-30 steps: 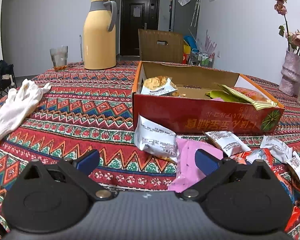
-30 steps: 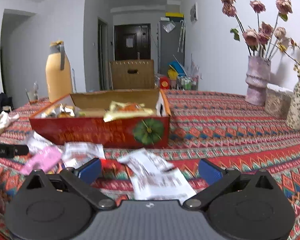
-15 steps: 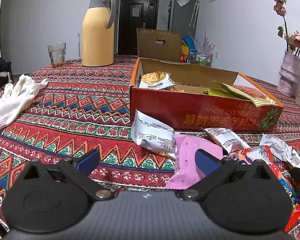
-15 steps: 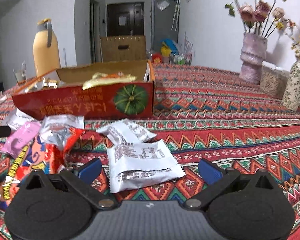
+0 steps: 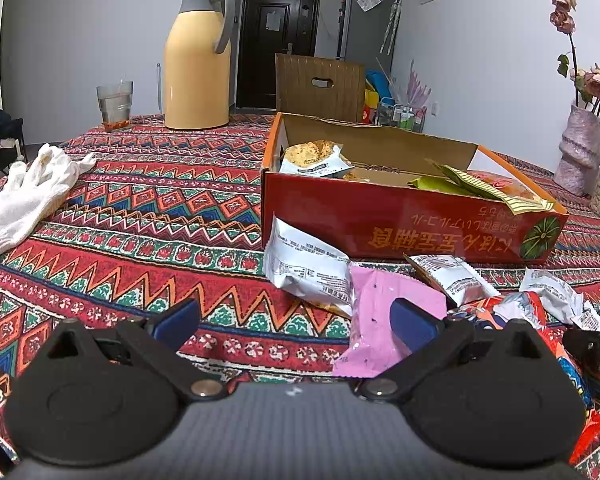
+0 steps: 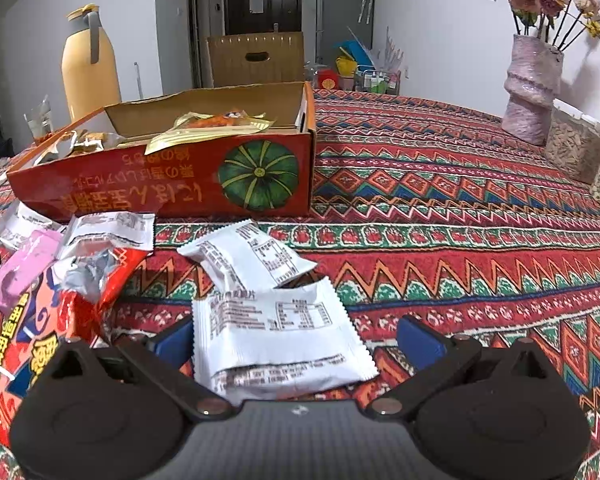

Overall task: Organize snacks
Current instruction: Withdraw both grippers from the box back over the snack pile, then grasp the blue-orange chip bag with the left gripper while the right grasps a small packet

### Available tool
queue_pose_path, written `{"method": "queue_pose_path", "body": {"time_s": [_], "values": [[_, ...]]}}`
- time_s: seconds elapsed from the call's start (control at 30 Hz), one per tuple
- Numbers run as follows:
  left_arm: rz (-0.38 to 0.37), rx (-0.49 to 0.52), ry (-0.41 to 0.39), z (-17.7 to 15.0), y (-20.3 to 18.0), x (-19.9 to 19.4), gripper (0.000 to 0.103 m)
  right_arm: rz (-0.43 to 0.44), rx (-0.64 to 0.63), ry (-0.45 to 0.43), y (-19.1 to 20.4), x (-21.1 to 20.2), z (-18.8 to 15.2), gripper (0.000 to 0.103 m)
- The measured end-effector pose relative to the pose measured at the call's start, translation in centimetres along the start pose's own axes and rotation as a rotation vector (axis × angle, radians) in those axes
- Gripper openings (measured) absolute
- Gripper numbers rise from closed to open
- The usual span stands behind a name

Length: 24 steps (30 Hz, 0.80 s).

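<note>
A red cardboard box (image 5: 404,224) with a pumpkin print holds a few snack packs and also shows in the right wrist view (image 6: 172,184). Loose packs lie in front of it: a white pack (image 5: 308,268), a pink pack (image 5: 380,320) and a red bag (image 6: 52,320). My left gripper (image 5: 296,320) is open and empty, low over the cloth, its right finger over the pink pack. My right gripper (image 6: 296,340) is open, with a white snack pack (image 6: 276,340) lying between its fingers on the table. Another white pack (image 6: 248,256) lies just beyond.
A yellow thermos (image 5: 198,60) and a glass (image 5: 115,106) stand at the far left. White gloves (image 5: 24,196) lie at the left edge. A pink vase with dried roses (image 6: 530,88) and a second vase stand at the right. A chair back (image 5: 320,84) is behind the table.
My right gripper has dropped and moved forward, so the white pack now lies between its fingers. My left gripper has shifted slightly closer to the loose packs.
</note>
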<state>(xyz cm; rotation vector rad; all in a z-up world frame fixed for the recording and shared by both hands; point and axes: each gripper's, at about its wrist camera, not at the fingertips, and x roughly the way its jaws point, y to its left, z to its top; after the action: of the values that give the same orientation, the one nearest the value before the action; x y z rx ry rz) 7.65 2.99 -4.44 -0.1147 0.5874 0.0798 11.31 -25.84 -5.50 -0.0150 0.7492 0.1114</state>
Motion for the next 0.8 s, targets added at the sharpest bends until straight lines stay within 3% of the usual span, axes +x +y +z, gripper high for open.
{"method": "queue_pose_path", "body": {"time_s": [0.1,0.23,0.43,0.47,0.5,0.8], "values": [[-0.006,-0.004,0.001,0.0,0.1,0.0,0.103,0.012,-0.002,-0.024,0.1,-0.5,-0.3,0.095],[-0.014,-0.006,0.003,0.0,0.2,0.0,0.103,0.032,-0.016,-0.064,0.2,-1.6,-1.0,0.067],[-0.017,-0.008,0.004,0.0,0.2,0.0,0.103,0.052,0.034,-0.128,-0.1,-2.6,-2.1,0.041],[-0.017,-0.008,0.005,0.0,0.2,0.0,0.103,0.046,0.047,-0.14,-0.2,-2.7,-2.2,0.022],[-0.017,-0.008,0.005,0.0,0.2,0.0,0.103,0.047,0.056,-0.148,-0.3,-2.7,-2.4,0.011],[0.0,0.001,0.01,0.0,-0.1,0.1,0.103,0.015,0.118,-0.255,-0.4,-3.8,-3.9,0.006]]}}
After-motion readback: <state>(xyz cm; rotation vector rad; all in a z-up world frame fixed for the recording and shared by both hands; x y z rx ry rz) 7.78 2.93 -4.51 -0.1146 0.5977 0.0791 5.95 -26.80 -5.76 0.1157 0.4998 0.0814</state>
